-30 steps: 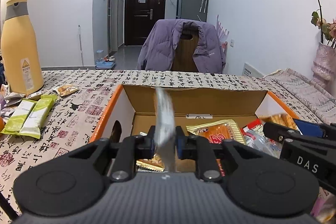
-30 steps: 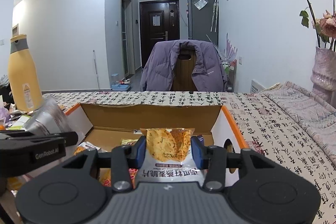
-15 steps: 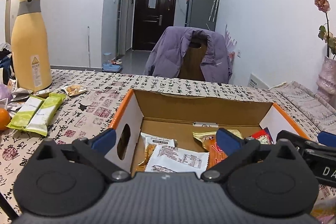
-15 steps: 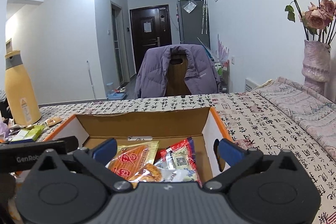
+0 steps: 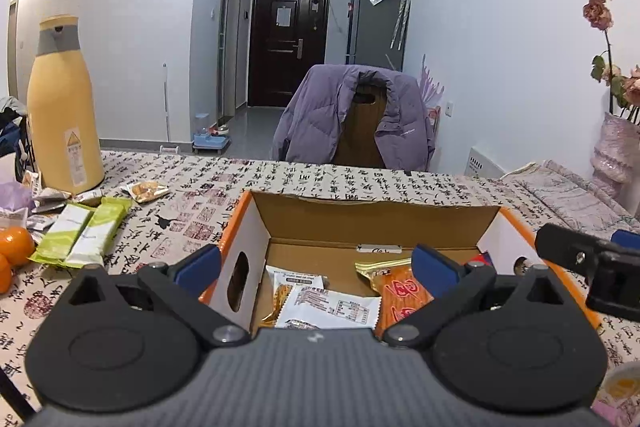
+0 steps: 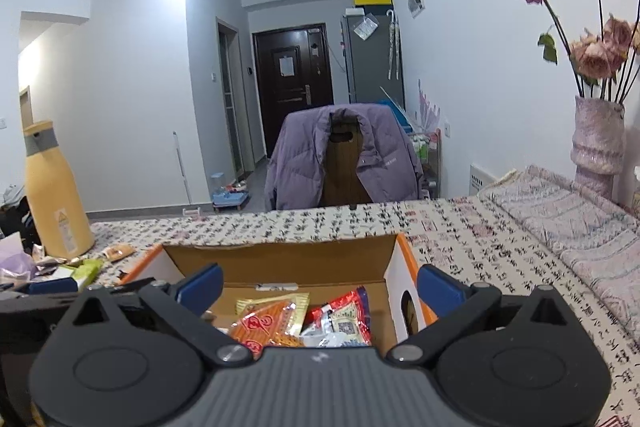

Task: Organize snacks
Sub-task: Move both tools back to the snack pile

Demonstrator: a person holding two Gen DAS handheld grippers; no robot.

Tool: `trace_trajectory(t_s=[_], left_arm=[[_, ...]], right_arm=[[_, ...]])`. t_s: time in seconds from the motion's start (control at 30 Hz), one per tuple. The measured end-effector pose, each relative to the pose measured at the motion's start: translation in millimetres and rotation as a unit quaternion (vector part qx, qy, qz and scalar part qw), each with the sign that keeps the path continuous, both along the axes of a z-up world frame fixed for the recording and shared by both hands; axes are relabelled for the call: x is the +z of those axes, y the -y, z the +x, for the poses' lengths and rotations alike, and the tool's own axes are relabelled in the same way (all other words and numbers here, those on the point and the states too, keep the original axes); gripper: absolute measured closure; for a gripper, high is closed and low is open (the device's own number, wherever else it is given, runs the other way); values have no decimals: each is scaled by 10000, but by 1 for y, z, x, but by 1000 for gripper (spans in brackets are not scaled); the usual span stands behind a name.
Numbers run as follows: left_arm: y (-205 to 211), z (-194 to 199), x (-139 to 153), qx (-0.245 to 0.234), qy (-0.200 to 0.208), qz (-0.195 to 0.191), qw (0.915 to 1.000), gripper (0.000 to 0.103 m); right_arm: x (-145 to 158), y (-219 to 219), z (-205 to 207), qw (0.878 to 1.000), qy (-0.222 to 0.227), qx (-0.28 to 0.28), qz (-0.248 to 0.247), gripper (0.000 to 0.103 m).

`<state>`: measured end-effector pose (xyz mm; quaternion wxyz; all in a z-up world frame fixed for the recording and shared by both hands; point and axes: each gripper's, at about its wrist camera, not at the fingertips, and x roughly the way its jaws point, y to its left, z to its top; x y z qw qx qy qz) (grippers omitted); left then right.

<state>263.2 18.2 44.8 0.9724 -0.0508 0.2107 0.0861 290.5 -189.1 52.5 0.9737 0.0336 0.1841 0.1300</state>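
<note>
An open cardboard box with orange edges (image 5: 372, 215) (image 6: 280, 259) sits on the table in front of both grippers. It holds several snack packets: a white one (image 5: 332, 309), an orange-red one (image 5: 400, 295) (image 6: 268, 323) and a red one (image 6: 348, 315). My left gripper (image 5: 316, 263) is open and empty above the box's near left side. My right gripper (image 6: 318, 281) is open and empty above the box's near right side. Two green packets (image 5: 80, 231) and a small orange packet (image 5: 145, 190) lie on the table to the left.
A tall yellow bottle (image 5: 64, 115) stands at the far left beside wrappers and oranges (image 5: 14, 245). A chair with a purple jacket (image 5: 352, 119) is behind the table. A vase of dried flowers (image 6: 596, 143) stands at the right on a folded cloth (image 6: 580, 223).
Both grippers opened and let their packets drop into the box: the left a silver-white packet, the right an orange chip packet. Both have since risen and drawn back a little.
</note>
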Motion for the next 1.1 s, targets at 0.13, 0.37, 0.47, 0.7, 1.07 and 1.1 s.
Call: trace_trajectory(t_s=[0.13,0.37,0.47,0.7,1.07,1.1], left_arm=[[2,-18,7,-42,70,-5,10000,0],[8,-60,10,-132,102,50,9998,0],[8,-79,5,-171,58,23,9998,0],[4,-117,-12,-224,-126,-12,9997,0],[-14,-153,-43,-170,-488,-98,9986,0],[-14,-154,-44,-147,-513,-107,9985,0]], right_arm=[[9,5,-17,9999,98,31,11,0],[11,17,-58,9998,135,127,-47,0],[4,25,-76,9996,93,234,-91,0],[-19,36,-113,9985,-104,352,-416,0],[-65,51,-112,9910,-707,386,-1072,0],[-67,50,-108,9902,-720,425,-1117,0]])
